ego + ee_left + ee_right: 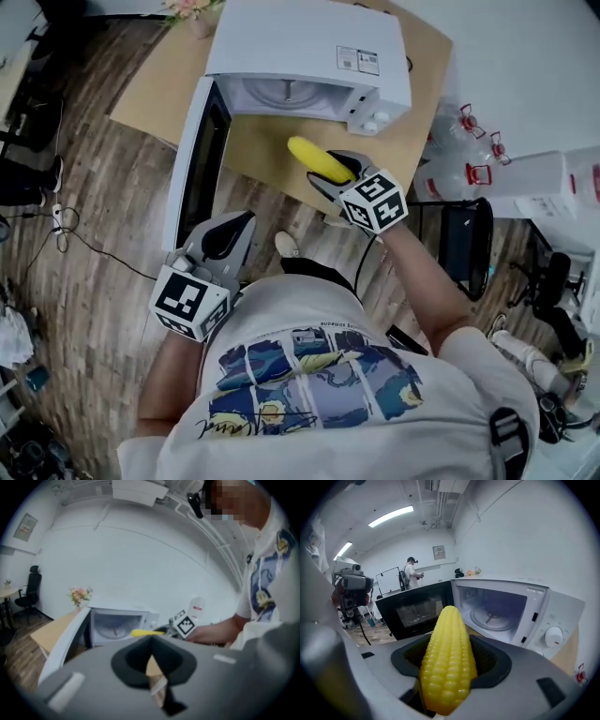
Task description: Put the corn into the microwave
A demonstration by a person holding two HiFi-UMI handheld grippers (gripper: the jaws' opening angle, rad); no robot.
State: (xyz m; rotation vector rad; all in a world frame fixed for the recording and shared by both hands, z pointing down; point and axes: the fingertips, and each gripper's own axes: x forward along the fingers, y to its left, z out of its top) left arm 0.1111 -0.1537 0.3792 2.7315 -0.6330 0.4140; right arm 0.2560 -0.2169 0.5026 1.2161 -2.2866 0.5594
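A yellow corn cob (318, 159) (448, 658) sticks out from my right gripper (336, 177), which is shut on it just in front of the white microwave (305, 56) (520, 609). The microwave door (195, 159) (419, 609) hangs wide open to the left, showing the glass turntable (491, 616) inside. My left gripper (228, 239) (152, 667) is held low near my body, below the door, its jaws closed with nothing between them. From the left gripper view the corn (146, 632) and the right gripper's marker cube (185, 624) appear beside the microwave (119, 623).
The microwave stands on a light wooden table (412, 89) over a wood-plank floor. Plastic water jugs (459, 155) and black chairs (464, 239) stand to the right. Flowers (79, 594) sit at the table's far end. A person (411, 573) stands far back in the room.
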